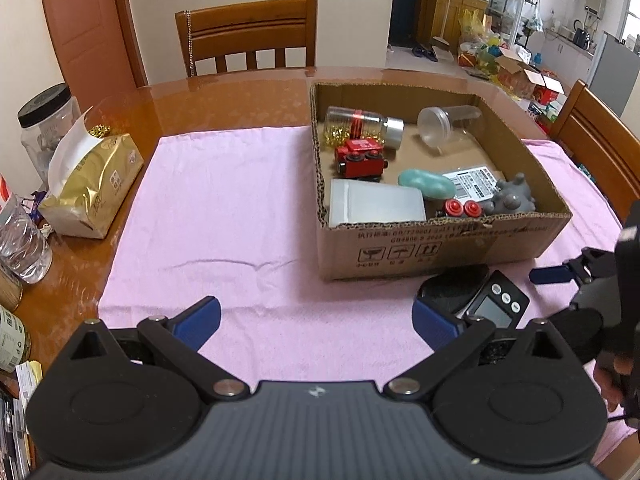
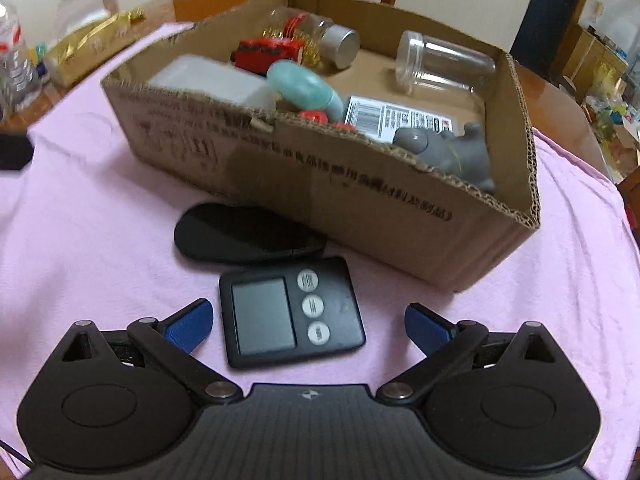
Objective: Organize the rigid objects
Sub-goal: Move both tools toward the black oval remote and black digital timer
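Note:
A black digital timer (image 2: pixel 290 312) with a grey screen and three white buttons lies on the pink cloth, between the open fingers of my right gripper (image 2: pixel 308 326). A black oval object (image 2: pixel 246 236) lies just beyond it, against the cardboard box (image 2: pixel 360 208). The box holds a red toy train (image 1: pixel 358 158), a glass bottle (image 1: pixel 362 124), a clear jar (image 1: pixel 448 122), a teal oval (image 1: pixel 426 184), a white box (image 1: pixel 376 204) and a grey toy (image 1: pixel 512 198). My left gripper (image 1: pixel 316 320) is open and empty over the cloth, with the timer (image 1: pixel 496 300) by its right finger.
A gold tissue pack (image 1: pixel 90 188), a black-lidded jar (image 1: pixel 48 128) and a plastic bottle (image 1: pixel 20 240) stand at the table's left edge. Wooden chairs (image 1: pixel 250 36) stand behind and to the right. The pink cloth (image 1: pixel 224 216) covers the table's middle.

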{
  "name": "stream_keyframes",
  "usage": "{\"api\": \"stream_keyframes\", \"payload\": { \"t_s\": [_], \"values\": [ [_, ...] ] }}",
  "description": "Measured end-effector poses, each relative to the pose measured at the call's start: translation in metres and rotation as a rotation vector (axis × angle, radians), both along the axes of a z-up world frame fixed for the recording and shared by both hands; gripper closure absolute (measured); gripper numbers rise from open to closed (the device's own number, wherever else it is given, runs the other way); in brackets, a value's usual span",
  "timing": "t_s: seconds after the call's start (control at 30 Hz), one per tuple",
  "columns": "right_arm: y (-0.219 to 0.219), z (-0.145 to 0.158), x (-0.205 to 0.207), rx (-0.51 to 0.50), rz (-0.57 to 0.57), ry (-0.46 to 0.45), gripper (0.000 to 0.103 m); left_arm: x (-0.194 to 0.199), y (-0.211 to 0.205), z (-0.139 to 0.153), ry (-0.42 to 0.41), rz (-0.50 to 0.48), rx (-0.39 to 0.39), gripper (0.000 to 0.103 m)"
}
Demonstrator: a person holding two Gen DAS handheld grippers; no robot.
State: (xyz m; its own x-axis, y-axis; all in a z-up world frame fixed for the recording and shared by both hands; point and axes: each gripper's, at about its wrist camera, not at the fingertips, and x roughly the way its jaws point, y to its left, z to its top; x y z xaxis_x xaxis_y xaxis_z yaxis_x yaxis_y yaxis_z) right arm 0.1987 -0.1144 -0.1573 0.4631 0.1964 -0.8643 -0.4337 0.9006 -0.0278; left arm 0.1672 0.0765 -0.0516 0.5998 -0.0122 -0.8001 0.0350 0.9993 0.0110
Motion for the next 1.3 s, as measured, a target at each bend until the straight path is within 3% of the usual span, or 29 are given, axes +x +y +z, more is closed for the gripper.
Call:
{"api": "stream_keyframes", "payload": {
  "t_s": [0.3, 0.6, 0.73, 0.9, 1.3],
  "values": [
    [-0.022, -0.005, 0.008, 0.026, -0.124, 0.007, 0.0, 0.006, -0.014, -0.008, 0.021, -0.025, 0.001, 0.002],
    [-0.066, -0.005, 0.017, 0.021, -0.245, 0.021, 0.0, 0.025, -0.053, -0.028, 0.047, -0.112, -0.001, 0.002],
    [-0.074, -0.007, 0.018, 0.023, -0.215, 0.016, 0.0, 0.036, -0.072, -0.052, 0.092, -0.152, -0.003, 0.002],
    [-0.08, -0.006, 0.012, 0.031, -0.18, -0.001, 0.0, 0.045, -0.079, -0.075, 0.129, -0.121, 0.018, 0.002],
    [-0.084, -0.005, 0.005, 0.04, -0.147, -0.025, 0.0, 0.043, -0.056, -0.081, 0.144, -0.022, 0.027, 0.0]
  ]
}}
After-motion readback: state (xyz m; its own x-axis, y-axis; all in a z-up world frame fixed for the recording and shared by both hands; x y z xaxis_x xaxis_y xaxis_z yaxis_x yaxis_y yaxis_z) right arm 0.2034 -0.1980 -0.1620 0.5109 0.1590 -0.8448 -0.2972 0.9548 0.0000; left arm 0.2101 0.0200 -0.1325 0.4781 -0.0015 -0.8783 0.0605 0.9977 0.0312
